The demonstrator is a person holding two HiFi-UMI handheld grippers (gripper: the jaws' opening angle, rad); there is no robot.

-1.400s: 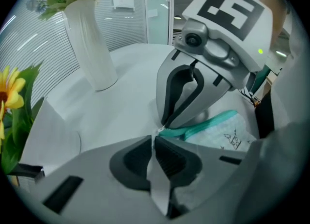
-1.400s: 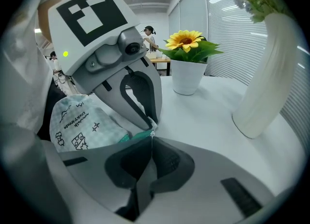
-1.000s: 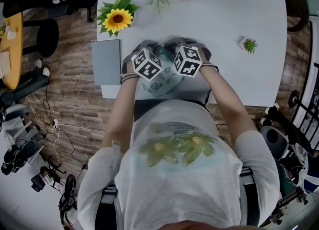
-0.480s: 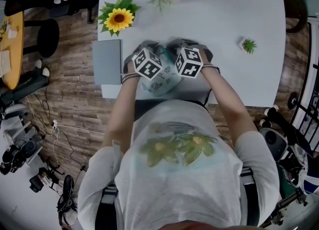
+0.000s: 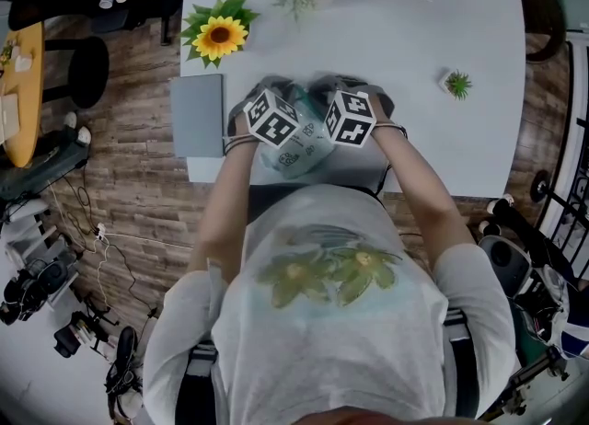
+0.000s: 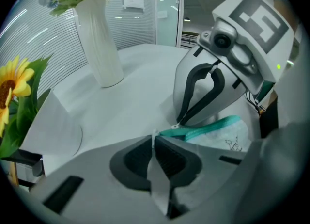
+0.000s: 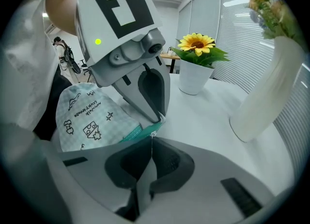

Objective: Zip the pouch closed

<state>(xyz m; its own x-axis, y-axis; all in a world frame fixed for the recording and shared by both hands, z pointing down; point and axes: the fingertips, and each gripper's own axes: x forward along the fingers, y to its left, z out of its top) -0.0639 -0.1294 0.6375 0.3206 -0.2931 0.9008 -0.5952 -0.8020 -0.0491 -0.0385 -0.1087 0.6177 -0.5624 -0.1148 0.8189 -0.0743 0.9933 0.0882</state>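
Observation:
A pale checked pouch [image 5: 296, 153] with printed doodles lies near the front edge of the white table [image 5: 414, 28], between the two marker cubes. My left gripper [image 6: 154, 139] is shut on the pouch's end, just by its teal zipper band [image 6: 208, 127]. My right gripper [image 7: 150, 143] is shut on the small zipper pull [image 6: 180, 125] at that same end. The two grippers' tips nearly touch. In the right gripper view the body of the pouch [image 7: 82, 116] spreads to the left, partly behind the left gripper. The zipper's far stretch is hidden.
A sunflower in a white pot [image 5: 217, 35] stands at the back left. A tall white vase [image 6: 101, 43] of flowers stands at the back. A small green plant [image 5: 458, 84] sits to the right. A grey pad [image 5: 197, 114] lies on the table's left edge.

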